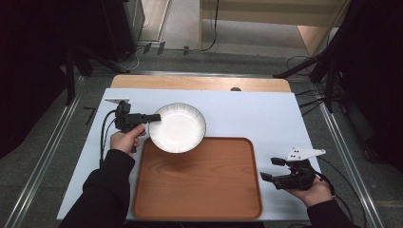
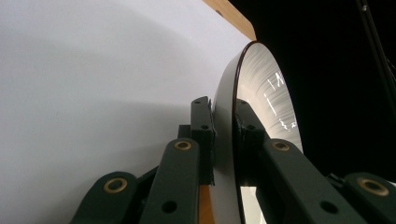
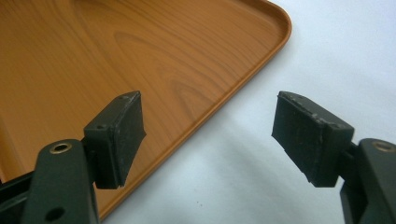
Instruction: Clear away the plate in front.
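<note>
Left tongs (image 1: 153, 117) pinch a rim between their jaws; right tongs (image 1: 272, 169) held level, jaws spread.

From my station the white table cover (image 1: 247, 114) was bright and evenly lit, the room around it nearly black. Glare streaked the plate (image 2: 273, 100) in the left gripper view. Beside that plate, the close jaws looked soft and dark.

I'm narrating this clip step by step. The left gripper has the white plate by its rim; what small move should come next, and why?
Probably carry the plate a little nearer, over the tray: the left gripper clamps its rim, and the plate only overlaps the tray's far edge.
</note>
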{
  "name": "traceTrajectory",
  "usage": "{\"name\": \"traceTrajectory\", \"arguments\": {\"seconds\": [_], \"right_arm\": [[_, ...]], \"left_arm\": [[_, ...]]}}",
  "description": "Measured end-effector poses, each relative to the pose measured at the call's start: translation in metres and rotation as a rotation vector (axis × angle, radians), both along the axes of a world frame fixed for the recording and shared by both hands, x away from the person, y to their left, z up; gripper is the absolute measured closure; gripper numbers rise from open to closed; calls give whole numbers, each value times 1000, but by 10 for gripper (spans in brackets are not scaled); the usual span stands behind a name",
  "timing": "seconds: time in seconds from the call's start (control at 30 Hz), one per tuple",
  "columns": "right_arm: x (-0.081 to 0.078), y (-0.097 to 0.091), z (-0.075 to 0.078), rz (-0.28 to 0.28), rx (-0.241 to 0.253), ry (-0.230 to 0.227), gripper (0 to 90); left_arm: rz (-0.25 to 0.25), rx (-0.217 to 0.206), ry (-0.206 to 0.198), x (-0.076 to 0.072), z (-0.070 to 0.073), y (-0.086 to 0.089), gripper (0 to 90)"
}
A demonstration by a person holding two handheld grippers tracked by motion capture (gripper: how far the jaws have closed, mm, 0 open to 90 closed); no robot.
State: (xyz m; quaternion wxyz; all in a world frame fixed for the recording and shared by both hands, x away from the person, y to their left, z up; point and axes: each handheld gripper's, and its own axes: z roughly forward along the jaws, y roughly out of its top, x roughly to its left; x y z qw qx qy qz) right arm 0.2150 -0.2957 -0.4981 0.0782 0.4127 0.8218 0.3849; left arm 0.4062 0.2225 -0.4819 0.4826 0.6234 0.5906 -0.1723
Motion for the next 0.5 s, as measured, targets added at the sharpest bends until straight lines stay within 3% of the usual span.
{"name": "traceTrajectory", "arguments": {"seconds": [0.5], "right_arm": [[1,1,0,6,2,4,255]], "left_arm": [[-39,-3,18,-32,-5,0,816]]}}
